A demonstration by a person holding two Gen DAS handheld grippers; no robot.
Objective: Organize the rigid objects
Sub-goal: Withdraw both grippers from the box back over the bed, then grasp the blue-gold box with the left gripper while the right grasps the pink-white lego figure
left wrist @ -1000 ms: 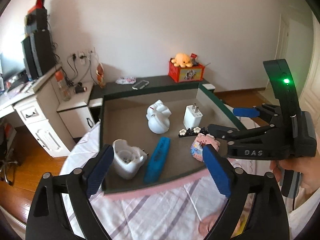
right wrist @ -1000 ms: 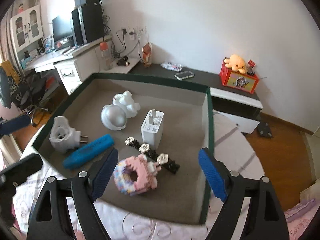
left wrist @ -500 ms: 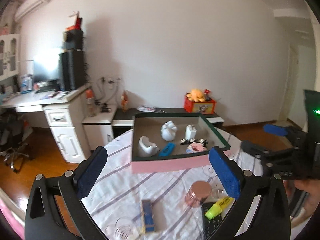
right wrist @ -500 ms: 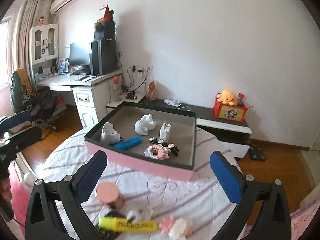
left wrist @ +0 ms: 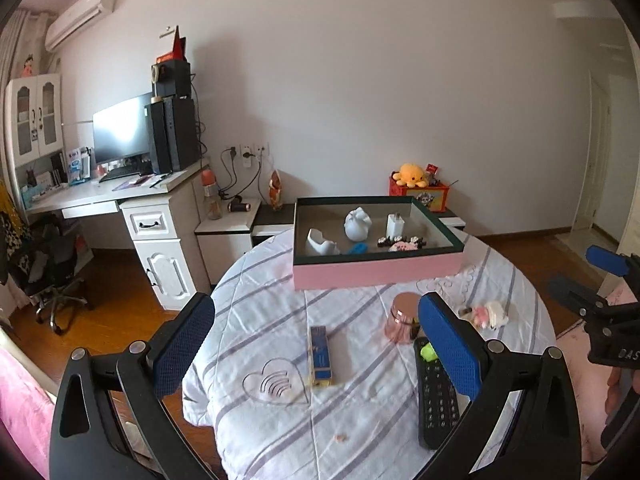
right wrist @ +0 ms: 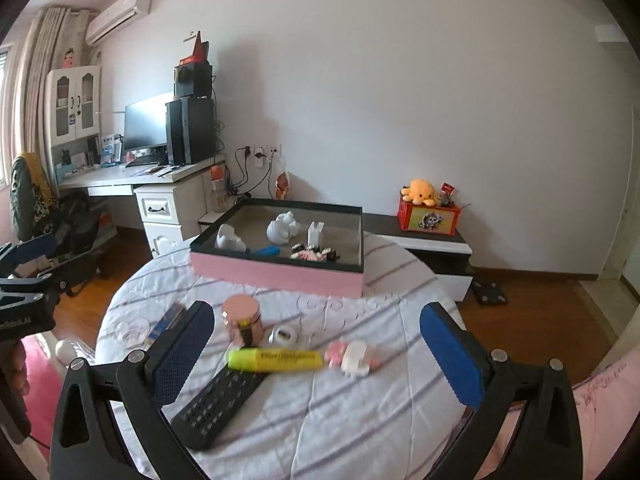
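Note:
My left gripper [left wrist: 316, 308] is open and empty above the near half of the round table. Under it lie a blue box [left wrist: 320, 354], a rose-gold jar [left wrist: 402, 316] and a black remote [left wrist: 436, 396]. The right gripper [right wrist: 318, 312] is open too, with nothing in it, over a yellow highlighter [right wrist: 276, 360] and a pink-and-white toy [right wrist: 354, 358]. At the table's far side stands the pink tray [right wrist: 280, 276]. It holds a white charger [right wrist: 315, 232], white figures, a blue piece and a pink block toy.
A clear heart-shaped dish [left wrist: 276, 384] lies near the table's left edge, and a small tape roll [right wrist: 284, 334] beside the jar. Behind the table are a white desk [left wrist: 152, 216], a low dark cabinet [right wrist: 424, 236] and a red box with a yellow plush [right wrist: 428, 212].
Both grippers have pulled back from over the tray to the near side of the table and risen slightly. The loose items on the cloth have come into view. Their jaws now stand wider.

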